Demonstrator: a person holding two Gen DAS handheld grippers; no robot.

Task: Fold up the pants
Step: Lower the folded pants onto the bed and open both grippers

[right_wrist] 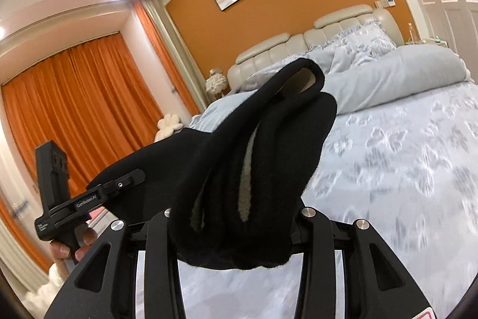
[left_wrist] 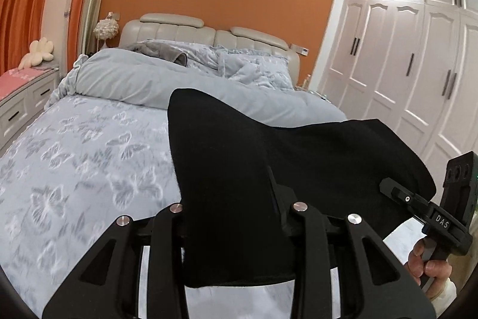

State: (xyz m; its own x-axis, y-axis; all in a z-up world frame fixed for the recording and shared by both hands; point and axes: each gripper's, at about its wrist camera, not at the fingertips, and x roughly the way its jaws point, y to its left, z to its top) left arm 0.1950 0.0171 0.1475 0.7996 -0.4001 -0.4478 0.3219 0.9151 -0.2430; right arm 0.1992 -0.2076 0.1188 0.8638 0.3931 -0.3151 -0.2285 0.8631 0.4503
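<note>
While clamped by both tools (left_wrist: pixel 236 217) (right_wrist: pixel 236 217): pants (left_wrist: pixel 239 157) aloft.

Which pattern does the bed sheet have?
Pale blue bed sheet with grey butterfly print; clearest in left wrist view.

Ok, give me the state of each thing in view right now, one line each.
Black fleece-lined pants: lifted off the bed, held between both grippers.
Left gripper: shut on pants.
Right gripper: shut on pants.
Pale blue duvet: bunched toward the headboard.
White wardrobe doors: closed.

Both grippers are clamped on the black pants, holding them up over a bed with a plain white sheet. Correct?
Not quite: the sheet is light blue-grey with a butterfly print, as the left wrist view shows. The left gripper and right gripper do clamp the black pants held above the bed.
</note>
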